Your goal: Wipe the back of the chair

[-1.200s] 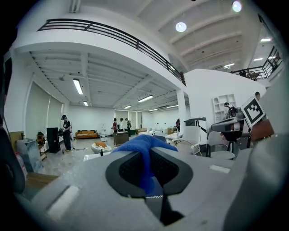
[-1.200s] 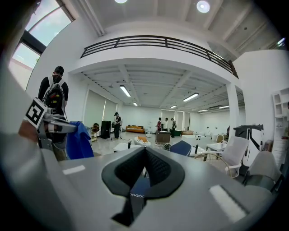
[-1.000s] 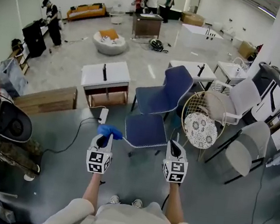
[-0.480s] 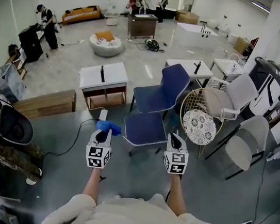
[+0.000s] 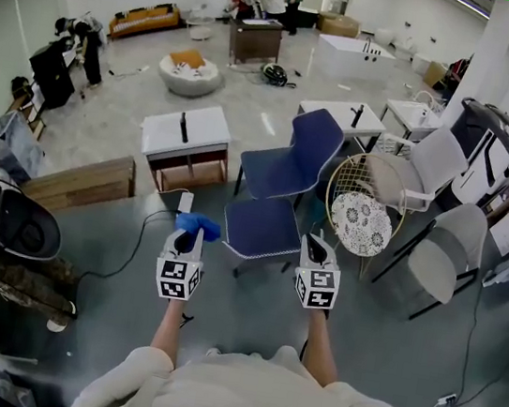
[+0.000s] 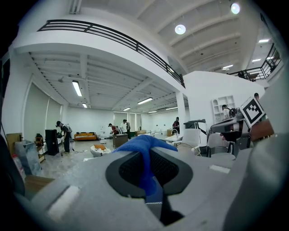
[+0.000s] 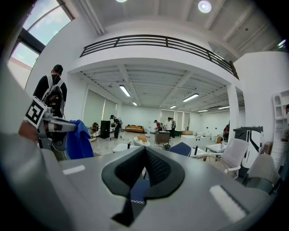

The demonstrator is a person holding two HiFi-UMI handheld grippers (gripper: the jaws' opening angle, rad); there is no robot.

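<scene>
A bright blue cloth (image 5: 198,227) sits bunched at centre-left of the head view. It is pinched between the jaws of the left gripper (image 5: 187,243), with its loose end draped over their tips. Just right of it, at mid-frame, stands the near chair (image 5: 261,225), navy, its near edge trimmed with white stitching. The far chair (image 5: 283,169), also navy, stands close behind, its back rising toward the upper right.
</scene>
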